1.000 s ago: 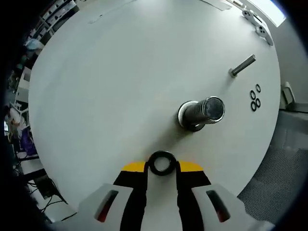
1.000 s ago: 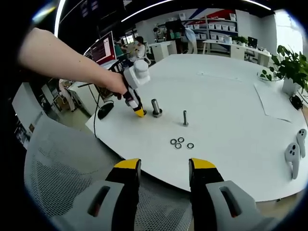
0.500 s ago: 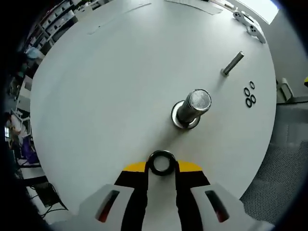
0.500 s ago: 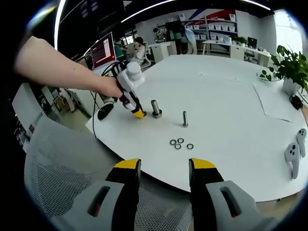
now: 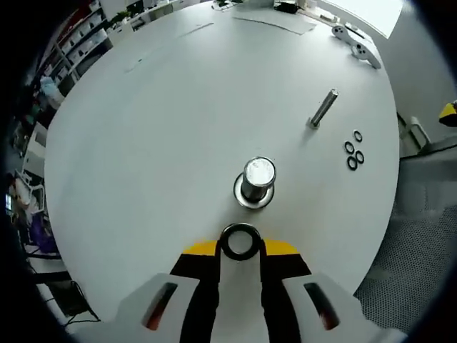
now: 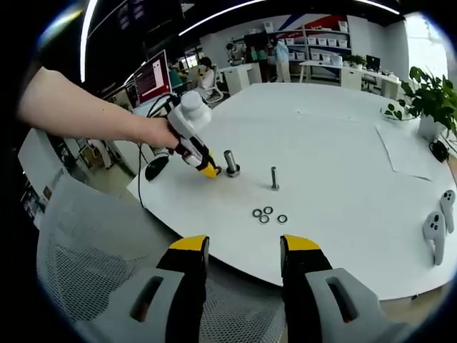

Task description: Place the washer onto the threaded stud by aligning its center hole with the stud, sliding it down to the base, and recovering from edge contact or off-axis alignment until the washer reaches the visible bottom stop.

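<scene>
In the left gripper view my left gripper is shut on a black ring washer, held between its yellow-tipped jaws. Just beyond it stands the thick threaded stud on its round base, seen almost from above. In the right gripper view the left gripper hovers close beside that stud near the table's left edge, held by a person's hand. My right gripper stands open over the chair, well short of the table.
A thinner bolt stands upright further on, with three loose washers beside it. Two white controllers lie at the far edge. A mesh chair sits below the round white table. A potted plant stands at the right.
The left gripper has moved toward and over the stud, which now appears nearer the jaws and more end-on. The washer stays gripped. The right gripper has not moved.
</scene>
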`<state>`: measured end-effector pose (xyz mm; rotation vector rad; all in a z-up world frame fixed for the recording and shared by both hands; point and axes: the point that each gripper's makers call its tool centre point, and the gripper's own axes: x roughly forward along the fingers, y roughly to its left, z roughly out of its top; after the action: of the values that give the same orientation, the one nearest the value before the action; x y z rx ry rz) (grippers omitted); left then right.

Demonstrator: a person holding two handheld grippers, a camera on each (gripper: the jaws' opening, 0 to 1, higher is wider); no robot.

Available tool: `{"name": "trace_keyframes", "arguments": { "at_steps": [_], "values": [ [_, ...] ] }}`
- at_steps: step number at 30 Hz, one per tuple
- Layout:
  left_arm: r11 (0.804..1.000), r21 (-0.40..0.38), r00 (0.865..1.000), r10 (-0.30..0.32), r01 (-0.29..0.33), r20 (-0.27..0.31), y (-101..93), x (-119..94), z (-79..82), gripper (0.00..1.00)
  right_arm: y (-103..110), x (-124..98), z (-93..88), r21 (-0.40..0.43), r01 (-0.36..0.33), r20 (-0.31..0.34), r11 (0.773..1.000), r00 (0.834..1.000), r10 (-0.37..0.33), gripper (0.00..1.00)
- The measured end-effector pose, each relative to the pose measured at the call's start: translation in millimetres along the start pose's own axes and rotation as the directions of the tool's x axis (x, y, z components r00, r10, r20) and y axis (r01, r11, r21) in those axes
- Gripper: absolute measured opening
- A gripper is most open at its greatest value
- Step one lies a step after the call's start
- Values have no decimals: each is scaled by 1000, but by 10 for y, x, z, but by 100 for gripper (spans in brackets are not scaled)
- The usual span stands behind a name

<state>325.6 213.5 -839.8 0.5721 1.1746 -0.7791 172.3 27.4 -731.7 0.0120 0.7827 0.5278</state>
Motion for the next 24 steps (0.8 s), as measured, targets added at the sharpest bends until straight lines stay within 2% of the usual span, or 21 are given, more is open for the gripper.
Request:
{"name": "trace_keyframes", "arguments": {
  "at_steps": [10, 13, 18, 24],
  "values": [
    [999, 24, 999, 21, -22, 31, 138, -192, 118, 19, -10, -8, 12, 7, 3, 7, 1000, 1000, -3, 43],
    [999, 37, 998, 14, -16, 65, 156, -273, 210, 19, -39, -36, 62, 14, 16, 38, 1000, 999, -17, 42],
    [999, 40, 995, 3, -7, 98, 161, -376, 302, 19, -2, -1, 6, -1, 4, 4, 1000, 1000, -4, 42],
    [999, 29, 989, -32, 28, 142, 104, -484, 464, 19, -11, -8, 11, 6, 5, 7, 1000, 1000, -5, 42]
  ]
}}
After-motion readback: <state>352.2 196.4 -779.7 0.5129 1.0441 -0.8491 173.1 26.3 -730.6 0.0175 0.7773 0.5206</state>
